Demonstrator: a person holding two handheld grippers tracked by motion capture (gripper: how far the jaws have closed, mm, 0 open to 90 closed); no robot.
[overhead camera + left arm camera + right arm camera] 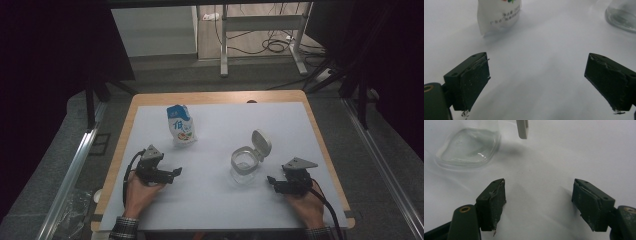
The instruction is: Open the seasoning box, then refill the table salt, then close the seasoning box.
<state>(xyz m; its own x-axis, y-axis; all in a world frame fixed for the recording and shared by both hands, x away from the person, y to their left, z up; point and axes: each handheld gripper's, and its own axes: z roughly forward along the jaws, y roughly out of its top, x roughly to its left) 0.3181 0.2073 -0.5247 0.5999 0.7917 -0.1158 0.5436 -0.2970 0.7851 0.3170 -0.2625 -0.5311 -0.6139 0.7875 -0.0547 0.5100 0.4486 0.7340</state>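
Both my left gripper (176,173) and right gripper (270,180) rest wide open and empty near the table's (215,97) front edge, flanking the open-lidded glass jar (245,167), with the standing pouch (181,125) left-centre, within reach for filling.

This looks like a lab or test room. A small wooden table (125,131) with a white sheet (225,150) stands between dark black curtains (45,75). Behind it are black loose cables (272,46) on the floor and a grey metal desk frame (262,30).
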